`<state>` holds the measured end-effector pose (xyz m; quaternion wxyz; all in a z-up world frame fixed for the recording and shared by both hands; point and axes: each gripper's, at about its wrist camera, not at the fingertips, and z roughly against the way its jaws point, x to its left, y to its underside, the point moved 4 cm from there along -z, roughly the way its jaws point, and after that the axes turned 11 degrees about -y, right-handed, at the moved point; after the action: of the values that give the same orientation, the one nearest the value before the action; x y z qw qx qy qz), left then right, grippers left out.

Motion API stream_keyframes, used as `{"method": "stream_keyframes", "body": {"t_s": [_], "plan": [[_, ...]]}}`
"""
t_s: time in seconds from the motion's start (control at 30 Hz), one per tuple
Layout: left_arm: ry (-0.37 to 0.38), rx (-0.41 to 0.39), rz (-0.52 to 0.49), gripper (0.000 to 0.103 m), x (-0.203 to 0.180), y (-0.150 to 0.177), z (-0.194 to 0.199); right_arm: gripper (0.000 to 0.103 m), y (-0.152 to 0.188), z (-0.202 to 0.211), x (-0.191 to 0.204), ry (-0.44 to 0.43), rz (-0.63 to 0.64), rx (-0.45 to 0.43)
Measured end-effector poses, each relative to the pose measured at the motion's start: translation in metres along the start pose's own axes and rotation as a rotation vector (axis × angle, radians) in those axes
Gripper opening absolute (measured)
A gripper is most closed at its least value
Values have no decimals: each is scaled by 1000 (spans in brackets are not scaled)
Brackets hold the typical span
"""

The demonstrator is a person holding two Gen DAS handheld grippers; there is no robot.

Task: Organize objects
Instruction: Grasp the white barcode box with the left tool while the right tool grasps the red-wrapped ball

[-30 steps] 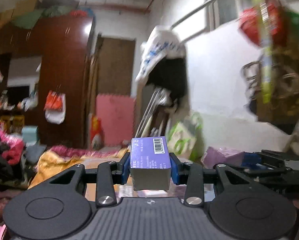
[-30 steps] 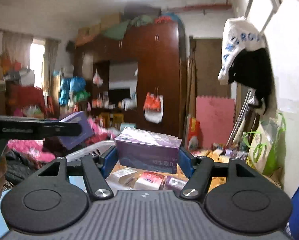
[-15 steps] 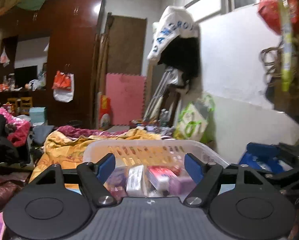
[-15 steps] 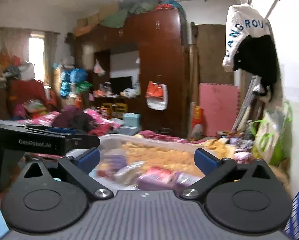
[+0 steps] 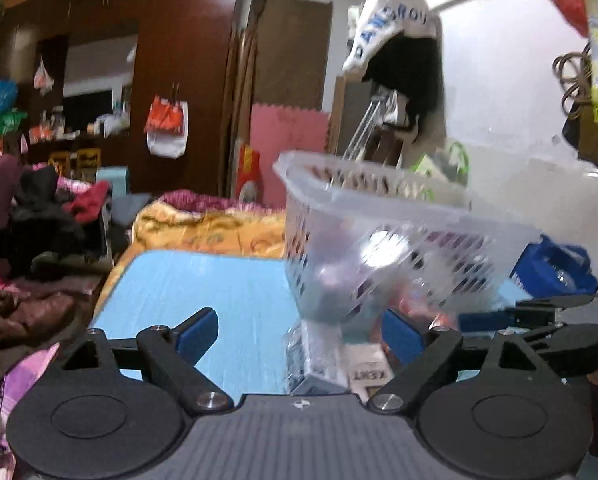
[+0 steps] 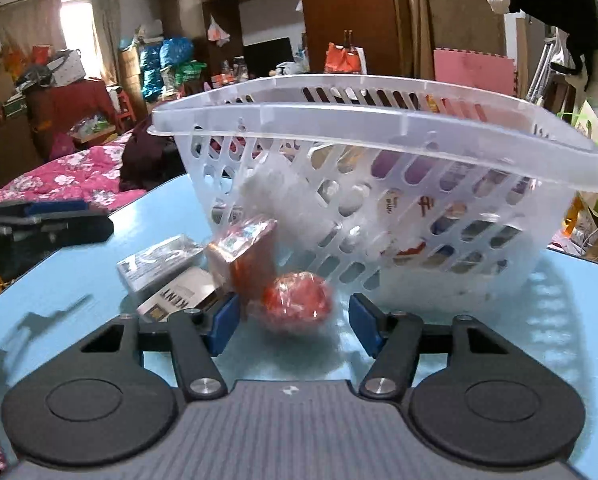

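Blue table (image 6: 579, 304) carries a clear slotted basket (image 6: 379, 120), part full of small packs, toward its far edge. Just in front of the basket, nearer the table's near edge, lie a white box (image 6: 159, 260) w/ a KENT pack (image 6: 179, 296) beside it, an orange-brown pack (image 6: 247, 256) standing tilted, and a red wrapped ball (image 6: 297, 300). Right gripper (image 6: 295, 324) is closing w/ the ball between its pads; they are not pressing on it. Left gripper (image 5: 299, 336) is opening, nothing gripped, jaws around a boxed pack (image 5: 319, 360) on the table below the basket.
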<state>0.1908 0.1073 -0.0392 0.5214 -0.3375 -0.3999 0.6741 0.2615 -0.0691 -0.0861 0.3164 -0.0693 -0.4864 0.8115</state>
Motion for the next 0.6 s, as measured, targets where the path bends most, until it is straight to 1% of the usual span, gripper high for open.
{"method": "stream_keyframes", "body": {"t_s": [0.03,0.07,0.1,0.2,0.27,0.3,0.37,0.47,0.5,0.53,0.57,0.6], "plan": [[2,22,-2,91,-1,1,-5,62,0,-4,0,-7,1,13],[4,42,-8,91,-1,4,-9,52,1,-7,2,9,15,23],[2,57,-15,91,-2,7,-12,52,3,-5,8,22,28,21],[-34,94,-52,91,-8,16,-22,51,11,12,6,14,25,7],[-92,112,-75,91,-10,20,-28,51,18,29,2,15,11,-21],[-127,120,-82,89,-9,21,-30,51,22,38,1,9,2,-38],[-168,142,-85,86,-7,22,-34,51,28,52,-3,-5,-10,-63],[-191,172,-73,81,-6,21,-40,51,33,66,-5,-6,-13,-88],[-186,176,-81,76,-9,20,-40,51,34,70,-5,-4,-9,-102],[-180,178,-93,67,-11,20,-41,51,34,72,-6,3,-4,-114],[-174,179,-106,62,-14,20,-42,51,34,74,-5,13,2,-125],[-175,170,-120,47,-17,21,-41,51,33,74,-4,16,5,-129]]}}
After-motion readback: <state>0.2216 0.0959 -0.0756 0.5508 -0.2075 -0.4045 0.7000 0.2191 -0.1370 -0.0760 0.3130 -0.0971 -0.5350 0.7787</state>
